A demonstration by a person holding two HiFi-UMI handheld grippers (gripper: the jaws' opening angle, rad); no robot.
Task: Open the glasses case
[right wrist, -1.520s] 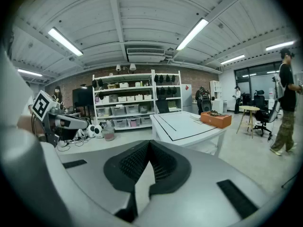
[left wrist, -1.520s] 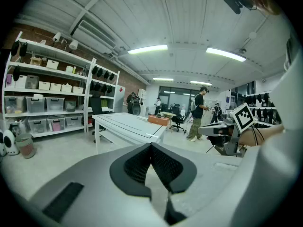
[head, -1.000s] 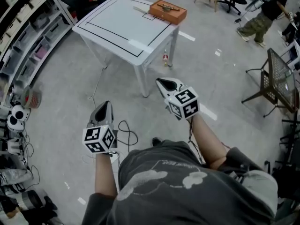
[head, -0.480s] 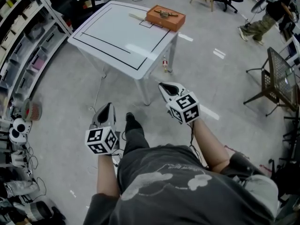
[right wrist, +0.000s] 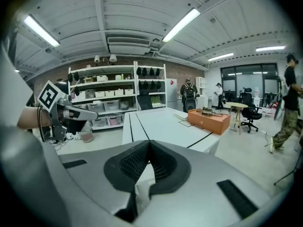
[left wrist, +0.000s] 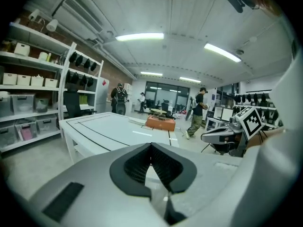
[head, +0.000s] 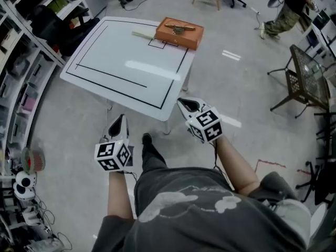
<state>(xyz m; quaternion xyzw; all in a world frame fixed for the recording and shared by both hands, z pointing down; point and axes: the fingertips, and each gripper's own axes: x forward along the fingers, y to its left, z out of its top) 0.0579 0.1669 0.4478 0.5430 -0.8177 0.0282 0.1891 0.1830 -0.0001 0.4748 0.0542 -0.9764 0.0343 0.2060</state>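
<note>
The orange rectangular case lies shut on the far right corner of the white rectangular table with black border lines, at about 12 o'clock from the person in the head view. A small dark thing rests on its lid, too small to make out. A pale flat strip lies on the tabletop just beside the case at its 9 o'clock.

Both grippers hang over the grey floor at the table's near edge, well apart from the case. The left gripper is at 7 o'clock from the case, the right gripper at 6 o'clock. Each is clenched on nothing, its ribbed black pads pressed together.

Storage shelves stand at 9 o'clock and a mesh chair at 3 o'clock.
</note>
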